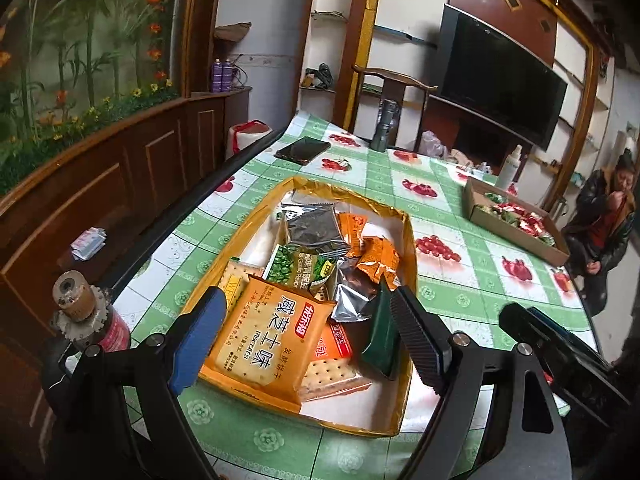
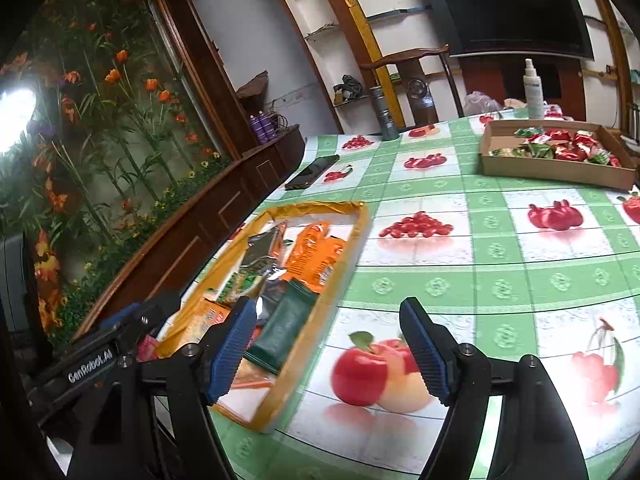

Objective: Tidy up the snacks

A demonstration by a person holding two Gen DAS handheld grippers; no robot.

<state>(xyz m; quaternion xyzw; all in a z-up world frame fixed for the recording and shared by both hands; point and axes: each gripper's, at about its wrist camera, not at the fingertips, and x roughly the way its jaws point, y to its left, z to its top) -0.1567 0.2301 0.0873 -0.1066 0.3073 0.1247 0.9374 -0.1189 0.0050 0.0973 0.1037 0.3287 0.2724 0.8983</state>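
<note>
With nothing held and the fingers of both the left gripper (image 1: 308,340) and right gripper (image 2: 328,350) apart, the orange biscuit packet (image 1: 264,340), lying nearest in the gold-rimmed tray (image 1: 412,240), is best clamped across its flat width.

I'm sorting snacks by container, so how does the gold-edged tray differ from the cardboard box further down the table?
The gold-edged tray has a shiny yellow rim and white floor; the cardboard box is plain brown. The tray holds mixed packets: orange biscuits, green peas, silver pouches; the box holds mostly small red and green wrapped pieces. The tray lies near both tools, the box at the far end. Both are shallow, open-topped, and rest on the fruit-print tablecloth.
</note>
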